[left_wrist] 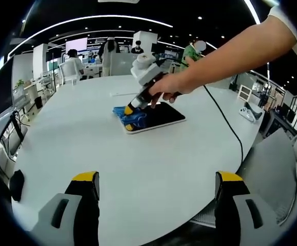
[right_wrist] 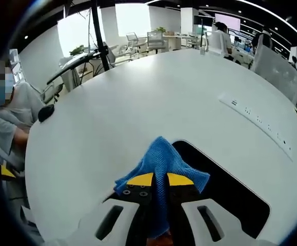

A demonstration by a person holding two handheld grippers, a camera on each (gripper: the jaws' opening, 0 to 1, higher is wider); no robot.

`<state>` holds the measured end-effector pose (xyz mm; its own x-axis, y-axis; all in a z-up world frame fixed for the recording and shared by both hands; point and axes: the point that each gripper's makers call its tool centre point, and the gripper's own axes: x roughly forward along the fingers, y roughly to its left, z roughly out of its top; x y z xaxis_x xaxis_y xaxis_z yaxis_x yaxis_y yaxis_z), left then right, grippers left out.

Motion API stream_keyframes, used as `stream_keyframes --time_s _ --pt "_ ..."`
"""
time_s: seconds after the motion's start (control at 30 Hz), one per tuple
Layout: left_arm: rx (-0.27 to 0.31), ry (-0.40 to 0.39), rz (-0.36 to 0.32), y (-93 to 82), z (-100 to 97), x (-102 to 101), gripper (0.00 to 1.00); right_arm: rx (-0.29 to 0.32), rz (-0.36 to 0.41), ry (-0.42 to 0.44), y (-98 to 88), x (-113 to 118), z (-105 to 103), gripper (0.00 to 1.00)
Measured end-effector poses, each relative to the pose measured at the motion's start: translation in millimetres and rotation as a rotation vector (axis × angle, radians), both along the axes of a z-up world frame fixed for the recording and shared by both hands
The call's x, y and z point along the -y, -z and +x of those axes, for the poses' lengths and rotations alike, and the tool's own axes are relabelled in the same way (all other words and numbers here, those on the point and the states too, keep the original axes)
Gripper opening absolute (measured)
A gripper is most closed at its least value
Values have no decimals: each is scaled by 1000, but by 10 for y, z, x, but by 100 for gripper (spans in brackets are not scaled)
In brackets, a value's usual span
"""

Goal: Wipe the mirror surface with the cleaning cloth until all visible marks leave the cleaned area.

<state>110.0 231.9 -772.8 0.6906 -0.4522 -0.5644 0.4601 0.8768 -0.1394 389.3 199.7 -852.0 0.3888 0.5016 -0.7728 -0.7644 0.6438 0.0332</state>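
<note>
Our right gripper (right_wrist: pixel 160 180) pinches the blue woven cleaning cloth (right_wrist: pixel 161 161) against the dark rectangular mirror (right_wrist: pixel 225 189) near the white table's (right_wrist: pixel 138 102) middle — wiping looks underway. We cannot tell what marks remain. Our left gripper (left_wrist: pixel 156 187) hangs spread by the near edge — idle.

Bare white table (left_wrist: pixel 138 174) all around mirror (left_wrist: pixel 161 115); only obstacles: black cable (left_wrist: pixel 225 120) trailing off right side, white strip (right_wrist: pixel 256 123) beyond.

Blue cloth (right_wrist: pixel 161 161), black mirror (right_wrist: pixel 225 192), white table (right_wrist: pixel 138 102)
</note>
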Motion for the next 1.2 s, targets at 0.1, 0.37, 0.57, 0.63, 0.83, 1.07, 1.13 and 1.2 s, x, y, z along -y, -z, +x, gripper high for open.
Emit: stream_keyframes --time_s 0.1,0.37,0.57,0.63,0.83,1.07,1.13,1.2 --pt "0 1 4 -1 2 -10 95 -2 0 -2 16 -9 -16 3" --pt "-2 11 11 -2 6 -3 94 1 7 -11 -13 -1 -61 3" --pt "5 15 13 -36 25 -7 94 2 -3 -25 -3 6 -87 3" --pt "6 14 14 -42 26 -16 94 -2 -4 -25 -17 13 -99 3" --pt "3 16 15 -37 12 -15 94 -3 -6 -29 -36 36 -148 3" --pt "9 15 16 -45 2 -7 94 -12 -13 -31 -1 68 -119 3" --pt "8 16 14 -46 1 -5 94 -16 -15 -32 -12 95 -118 3" --pt "12 13 16 -44 6 -12 94 -18 -22 -34 -40 127 -134 3"
